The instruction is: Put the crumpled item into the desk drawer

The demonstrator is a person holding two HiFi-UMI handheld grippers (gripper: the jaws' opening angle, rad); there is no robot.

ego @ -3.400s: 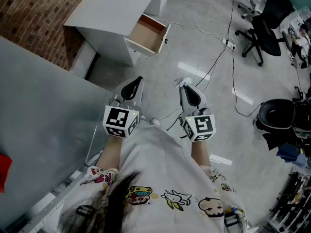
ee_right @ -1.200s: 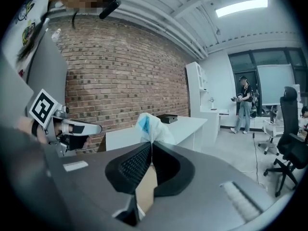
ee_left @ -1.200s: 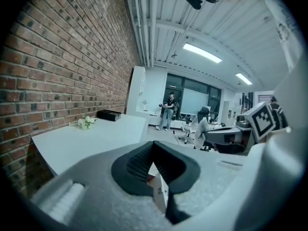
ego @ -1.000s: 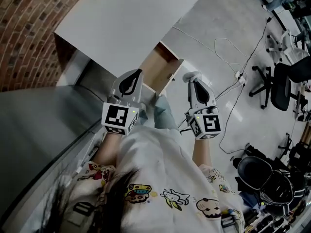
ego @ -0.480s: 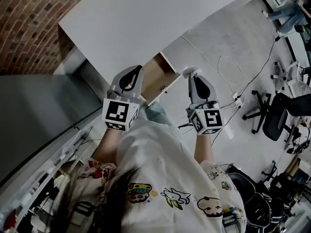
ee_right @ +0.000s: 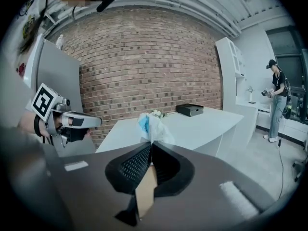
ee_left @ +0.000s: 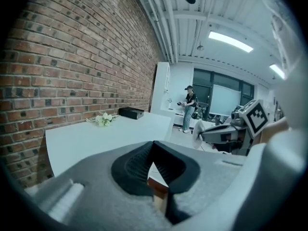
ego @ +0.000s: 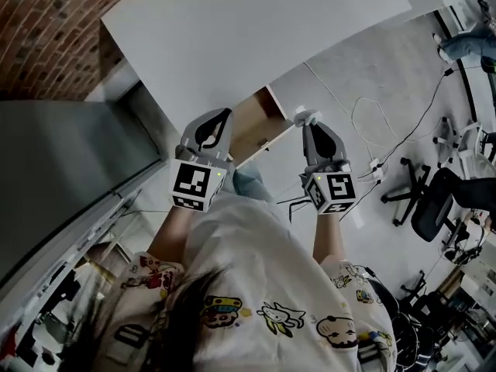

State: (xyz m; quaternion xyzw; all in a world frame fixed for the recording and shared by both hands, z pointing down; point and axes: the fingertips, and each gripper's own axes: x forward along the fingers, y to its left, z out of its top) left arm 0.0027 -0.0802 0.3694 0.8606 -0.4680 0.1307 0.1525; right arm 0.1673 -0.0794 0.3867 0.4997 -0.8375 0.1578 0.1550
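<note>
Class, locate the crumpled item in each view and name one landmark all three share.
Head view: crumpled item, centre, at the tip of the right tongs, beside the open drawer.
Left gripper view: right of centre, a small white wad.
Right gripper view: centre, pinched above the jaws.
Shared landmark: the white desk.

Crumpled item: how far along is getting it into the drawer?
Done: the drawer stands open, and the right gripper is shut on the crumpled item. In hand: it is held beside the drawer. Left: move it over and release. The left gripper is shut, empty.
</note>
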